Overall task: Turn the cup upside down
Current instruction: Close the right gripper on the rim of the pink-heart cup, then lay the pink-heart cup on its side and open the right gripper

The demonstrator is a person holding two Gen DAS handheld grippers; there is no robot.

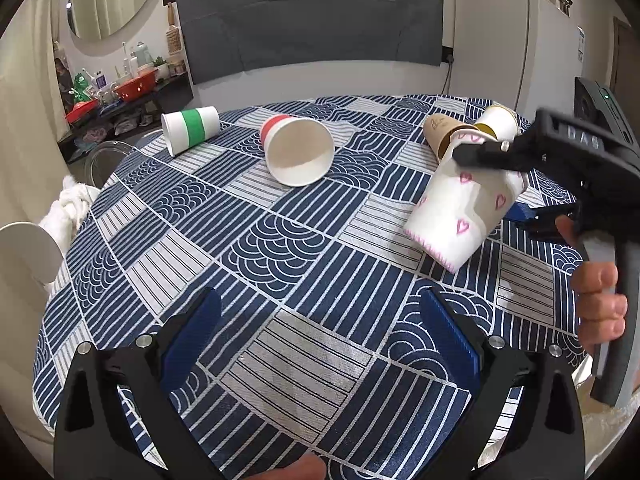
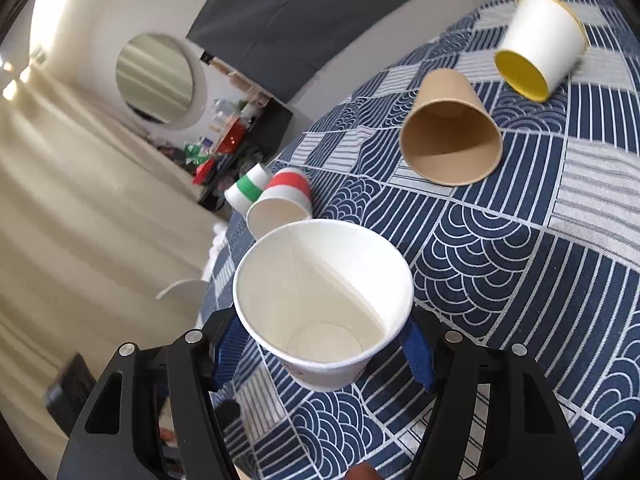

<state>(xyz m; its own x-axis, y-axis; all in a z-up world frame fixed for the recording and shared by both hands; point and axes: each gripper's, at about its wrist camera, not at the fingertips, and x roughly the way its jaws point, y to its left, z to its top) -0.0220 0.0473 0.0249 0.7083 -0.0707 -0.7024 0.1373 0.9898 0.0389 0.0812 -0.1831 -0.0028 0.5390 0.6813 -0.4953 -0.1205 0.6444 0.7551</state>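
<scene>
Cup flipping is under way but unfinished, judging by how things lie. Largest in view is the round table (image 1: pixel 280 264), covered in a navy and white patterned cloth, with several paper cups lying on their sides across it.

The right gripper (image 1: pixel 496 184) is clamped on the heart-print cup (image 1: pixel 460 216), one black finger over its wall near the base and a blue pad under it. The cup hangs above the cloth on the right side of the table, tilted with its pink-edged rim pointing down toward the cloth and its base raised. In the right wrist view the camera looks straight into its white mouth (image 2: pixel 324 300), both blue pads pressing its sides. It seems partway through the turn: the rim is not yet flat on the table, so lowering and letting go are left.

The left gripper (image 1: pixel 320 340) hovers low over the near part of the table, fingers wide apart and holding nothing.

Four more cups lie tipped over: the red-banded cup (image 1: pixel 298 152), the brown cup (image 2: pixel 452 136), the yellow-lined cup (image 2: pixel 540 44) and the green-banded cup (image 1: pixel 191 128), the last near the far left edge.
</scene>
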